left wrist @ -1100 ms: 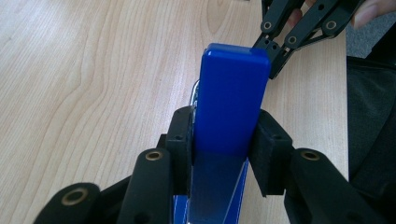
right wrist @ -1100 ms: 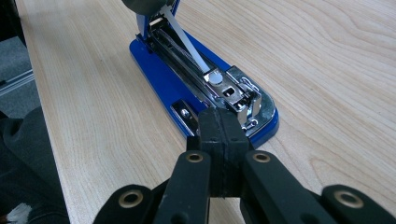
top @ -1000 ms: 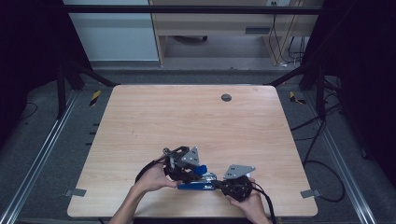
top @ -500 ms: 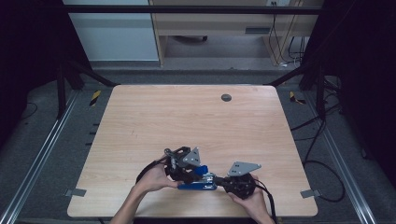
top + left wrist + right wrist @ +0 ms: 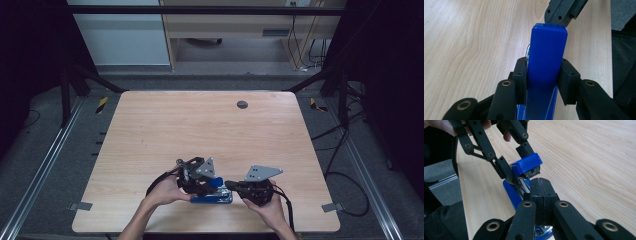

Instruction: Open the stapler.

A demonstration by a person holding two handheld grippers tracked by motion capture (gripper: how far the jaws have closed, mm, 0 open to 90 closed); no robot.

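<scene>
A blue stapler (image 5: 214,196) lies near the table's front edge. My left gripper (image 5: 210,185) is shut on its blue top cover (image 5: 547,57), one pad on each side, and the cover stands lifted off the blue base (image 5: 510,190). The metal magazine (image 5: 525,183) shows beneath it. My right gripper (image 5: 539,185) is shut with nothing between its pads. Its tips sit right at the stapler's front end, just under the raised cover (image 5: 527,163). In the high view the right gripper (image 5: 232,186) is to the right of the stapler. Whether its tips touch the magazine I cannot tell.
The wooden table (image 5: 200,130) has a small dark round grommet (image 5: 242,104) near its far edge. Cables (image 5: 345,175) trail on the floor at the right. Metal rails (image 5: 45,170) run along the left side. A person's hand (image 5: 167,192) holds each gripper at the front edge.
My right gripper has risen a little at the stapler's front end, jaws still shut. The left gripper and the stapler cover it holds have stayed where they were.
</scene>
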